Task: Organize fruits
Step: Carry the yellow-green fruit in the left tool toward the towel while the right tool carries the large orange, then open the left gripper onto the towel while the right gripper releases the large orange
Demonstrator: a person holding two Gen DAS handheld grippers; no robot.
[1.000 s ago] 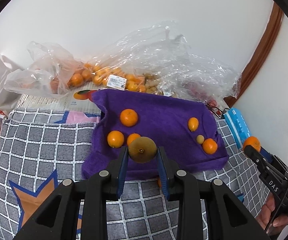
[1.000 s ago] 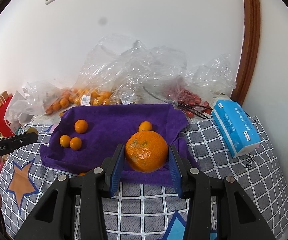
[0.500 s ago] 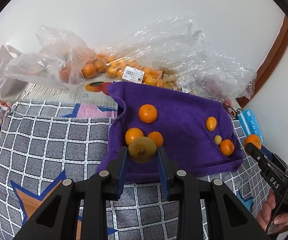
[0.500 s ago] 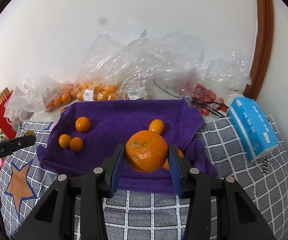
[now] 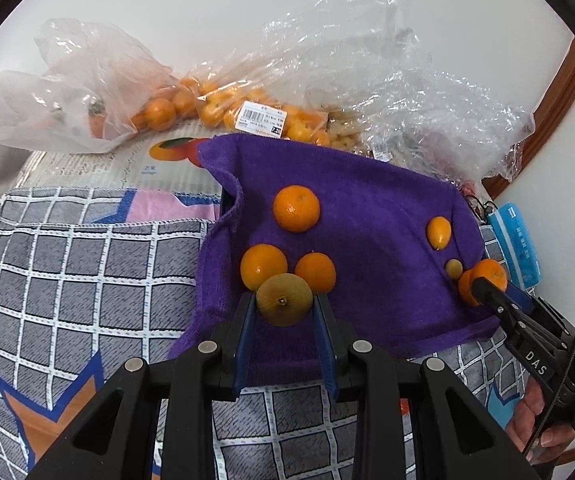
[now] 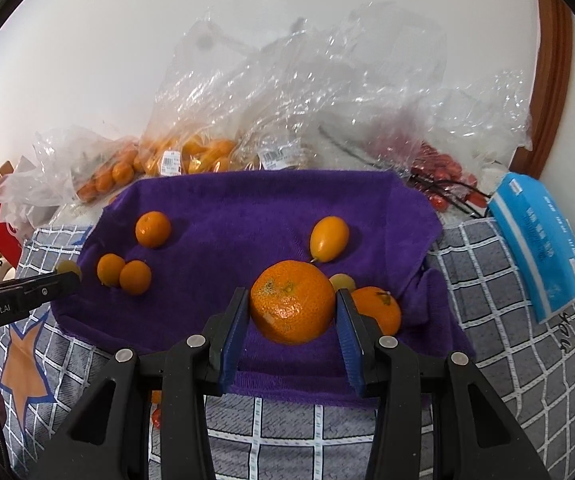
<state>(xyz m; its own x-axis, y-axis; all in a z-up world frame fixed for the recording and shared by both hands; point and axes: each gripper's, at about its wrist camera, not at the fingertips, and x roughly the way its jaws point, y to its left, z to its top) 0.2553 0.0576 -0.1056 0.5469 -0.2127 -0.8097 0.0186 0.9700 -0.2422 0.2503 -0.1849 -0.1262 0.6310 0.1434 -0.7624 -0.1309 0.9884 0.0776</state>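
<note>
So the left gripper (image 5: 284,312) has its blue-padded fingers (image 5: 245,334) clamped on a small round brownish-green fruit (image 5: 284,299), pinched from both sides with its little stem end facing the camera. It sits right above the near left part of a purple terry towel (image 5: 367,208), just in front of two small orange mandarins (image 5: 263,266) lying next to each other. A third mandarin of about the same size (image 5: 296,208) is a bit further back on the towel.

The right gripper (image 6: 292,320) is holding a big round orange tangerine (image 6: 292,302); the pads (image 6: 234,326) press on it left and right, so the fingers stand fairly wide around it. It hangs over the near right part of the same towel. Just behind it to the right there's a smaller orange with a stem bit (image 6: 377,310) and a tiny yellow-green round fruit (image 6: 342,281), and further back an oval yellow-orange kumquat-looking thing (image 6: 328,238).

The towel lies on a grey cloth with a white grid and orange stars (image 6: 499,320). Behind it is a pile of crinkly clear plastic bags (image 6: 295,92), some stuffed with small oranges, one with red fruit. A blue tissue pack (image 6: 539,240) sits off to the right by the white wall. In the left view you can see a hand (image 5: 535,428) gripping the right tool's handle.
</note>
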